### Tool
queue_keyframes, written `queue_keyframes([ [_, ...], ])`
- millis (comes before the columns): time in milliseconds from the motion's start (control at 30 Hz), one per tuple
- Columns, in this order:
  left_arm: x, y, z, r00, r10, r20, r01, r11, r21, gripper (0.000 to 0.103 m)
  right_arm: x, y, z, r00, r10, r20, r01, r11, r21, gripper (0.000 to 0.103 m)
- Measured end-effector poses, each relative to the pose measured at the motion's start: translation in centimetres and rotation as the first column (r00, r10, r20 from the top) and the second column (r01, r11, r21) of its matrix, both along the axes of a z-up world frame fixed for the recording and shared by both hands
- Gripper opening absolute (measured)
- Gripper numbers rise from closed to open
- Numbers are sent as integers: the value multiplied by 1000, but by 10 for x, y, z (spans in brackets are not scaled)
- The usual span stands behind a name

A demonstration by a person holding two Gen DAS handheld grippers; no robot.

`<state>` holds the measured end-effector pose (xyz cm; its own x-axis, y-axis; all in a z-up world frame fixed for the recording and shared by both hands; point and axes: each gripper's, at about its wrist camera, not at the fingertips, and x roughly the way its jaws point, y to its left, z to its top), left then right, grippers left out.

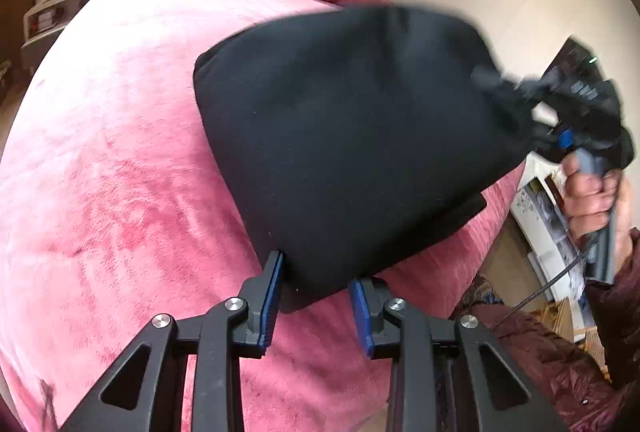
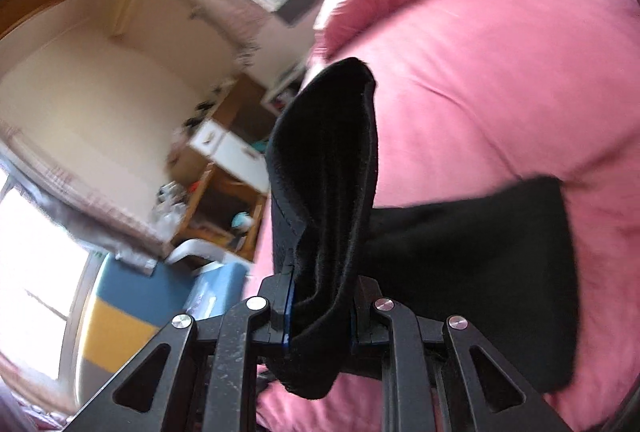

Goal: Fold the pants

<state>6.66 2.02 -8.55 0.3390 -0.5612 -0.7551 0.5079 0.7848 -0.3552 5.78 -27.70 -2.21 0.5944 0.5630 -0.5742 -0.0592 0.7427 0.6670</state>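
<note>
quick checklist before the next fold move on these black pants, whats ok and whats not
1. Right gripper clamped on the pants: ok, bunched black fabric sits pinched between its pads.
2. Left gripper gripping the near corner: not ok, the corner lies between the fingers but a gap shows at both blue pads.
3. Pants lifted on the right side: ok, that end hangs off the right gripper, above the pink blanket.
4. Landing area on the blanket: ok, bare pink surface beside the pants.
5. Layers lined up at the edges: cannot tell, motion blur and the black cloth hide the seams.
</note>
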Motion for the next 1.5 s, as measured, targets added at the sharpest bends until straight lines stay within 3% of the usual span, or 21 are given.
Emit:
queue_keyframes([
  [100,0,-3,2,999,-44,-9,44,999,-4,33,-5,-22,-33,995,-66,-79,65,998,-4,19],
  [200,-6,8,7,996,-80,-32,78,995,-64,33,-9,-39,-58,984,-109,-144,109,994,-6,19],
  [300,-6,21,16,995,-93,-34,87,987,-138,33,-15,-54,-63,980,-126,-152,126,992,-9,19],
  [400,5,28,21,998,-47,-48,37,980,-198,33,-17,-62,-63,981,-126,-147,124,992,-25,19],
  [500,16,18,20,999,-20,-48,12,985,-175,33,-12,-70,-76,975,-129,-181,128,992,-21,20],
  [700,15,-14,10,997,-64,-51,59,994,-93,35,-23,-88,-83,968,-156,-198,166,985,36,38],
  [800,14,-14,7,996,-64,-55,58,993,-103,35,-40,-97,-71,966,-183,-181,188,982,9,43],
  [867,15,-12,7,996,-61,-63,53,992,-115,36,-53,-101,-59,961,-226,-159,218,974,-65,44],
  [1000,15,-12,4,996,-62,-63,55,992,-111,36,-66,-91,-43,976,-176,-131,168,983,-71,35],
  [1133,16,-13,3,996,-59,-63,52,993,-110,36,-67,-62,-48,979,-113,-172,99,991,-92,36],
  [1233,14,-13,5,996,-65,-57,58,993,-103,36,-63,-59,-59,968,-158,-194,141,985,-96,38],
  [1267,14,-13,6,996,-66,-53,61,993,-101,36,-60,-59,-62,965,-171,-198,152,983,-108,29],
  [1300,13,-13,7,996,-67,-50,62,993,-101,36,-58,-59,-63,961,-189,-201,162,976,-142,9],
  [1500,8,-15,9,996,-75,-46,70,993,-91,36,-69,-54,-48,972,-176,-157,128,953,-274,6],
])
